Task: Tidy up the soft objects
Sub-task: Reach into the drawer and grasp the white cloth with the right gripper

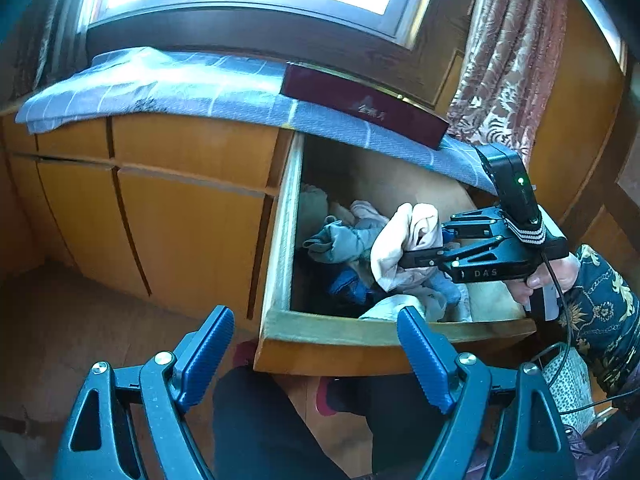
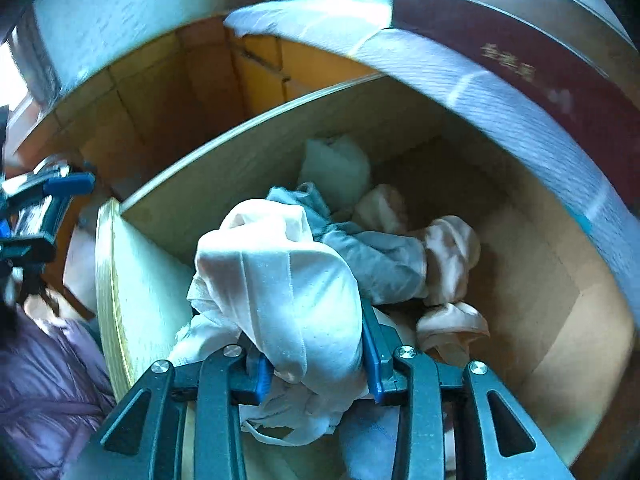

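A wooden drawer stands pulled out, with several loose soft garments in it. My right gripper is over the drawer, pointing steeply down and shut on a pale pink-white garment that bulges up between its blue pads and hangs above the pile. Behind it lie a grey-blue garment, pink pieces, a white piece and a dark blue cloth. My left gripper hovers open and empty in front of the drawer's front panel.
A maroon box rests on a blue checked cloth covering the cabinet top under a window. Closed cabinet doors are to the left, a patterned curtain to the right. The person's dark-clad legs are below the drawer.
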{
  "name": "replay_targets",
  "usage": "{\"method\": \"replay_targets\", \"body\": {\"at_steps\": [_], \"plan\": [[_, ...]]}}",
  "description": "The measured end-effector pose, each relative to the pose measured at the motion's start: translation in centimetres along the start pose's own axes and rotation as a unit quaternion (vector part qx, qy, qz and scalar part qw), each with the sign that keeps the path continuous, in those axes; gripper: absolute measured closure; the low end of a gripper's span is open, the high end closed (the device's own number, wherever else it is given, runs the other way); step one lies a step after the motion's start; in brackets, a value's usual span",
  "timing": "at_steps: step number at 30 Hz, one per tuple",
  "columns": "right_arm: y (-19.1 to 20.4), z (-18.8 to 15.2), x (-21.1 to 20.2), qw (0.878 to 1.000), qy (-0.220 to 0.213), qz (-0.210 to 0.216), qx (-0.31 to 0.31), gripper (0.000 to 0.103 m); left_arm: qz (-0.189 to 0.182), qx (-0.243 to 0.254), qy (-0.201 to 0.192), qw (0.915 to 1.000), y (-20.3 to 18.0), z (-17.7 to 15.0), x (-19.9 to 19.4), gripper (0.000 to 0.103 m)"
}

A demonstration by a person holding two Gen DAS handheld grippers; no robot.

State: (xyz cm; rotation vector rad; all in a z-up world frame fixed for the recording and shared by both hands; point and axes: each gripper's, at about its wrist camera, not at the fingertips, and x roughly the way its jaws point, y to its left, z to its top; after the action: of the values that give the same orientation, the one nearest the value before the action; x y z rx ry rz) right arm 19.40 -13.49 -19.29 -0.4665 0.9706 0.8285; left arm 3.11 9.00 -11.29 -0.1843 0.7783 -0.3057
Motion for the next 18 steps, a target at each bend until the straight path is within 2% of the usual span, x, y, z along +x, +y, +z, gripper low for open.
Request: {"method": "replay_targets", "body": {"at_steps": [5,6,8,10,12,14,15,18], "plan": [[-1.1,-0.8,-1.3,0.999,-0.012,-0.002,0.033,0.067,-0.009,0.018,-0.004,0.9998,-1.1,1.3,0.4,0.029],[-1.3,-0.9,-1.5,0.999,-0.013,-0.002,0.038,0.067,-0.016,0.028,0.0,0.9995,-1.6,1.7,0.7,0.034],[-1.7,-1.1,-1.6,0.999,-0.013,0.0,0.047,0.067,-0.004,0.043,0.007,0.999,-2.6,2.4,1.3,0.035],[-1.9,-1.2,-1.7,0.998,-0.015,0.001,0.053,0.067,-0.016,0.048,0.021,0.9985,-3.4,3.0,2.0,0.037],[-2.5,-1.0,-2.1,0.998,-0.016,0.001,0.063,0.067,-0.008,0.059,0.049,0.997,-4.5,3.5,3.2,0.042],[-2.9,-0.9,-2.4,0.997,-0.019,0.005,0.071,0.067,-0.018,0.069,0.065,0.9953,-5.2,3.6,4.0,0.043],[-3.2,-1.0,-2.6,0.997,-0.02,0.005,0.076,0.067,-0.001,0.073,0.084,0.9938,-5.7,3.8,4.9,0.045],[-4.0,-1.4,-3.0,0.996,-0.024,0.005,0.088,0.067,0.019,0.06,0.112,0.9917,-6.3,4.0,6.5,0.047]]}}
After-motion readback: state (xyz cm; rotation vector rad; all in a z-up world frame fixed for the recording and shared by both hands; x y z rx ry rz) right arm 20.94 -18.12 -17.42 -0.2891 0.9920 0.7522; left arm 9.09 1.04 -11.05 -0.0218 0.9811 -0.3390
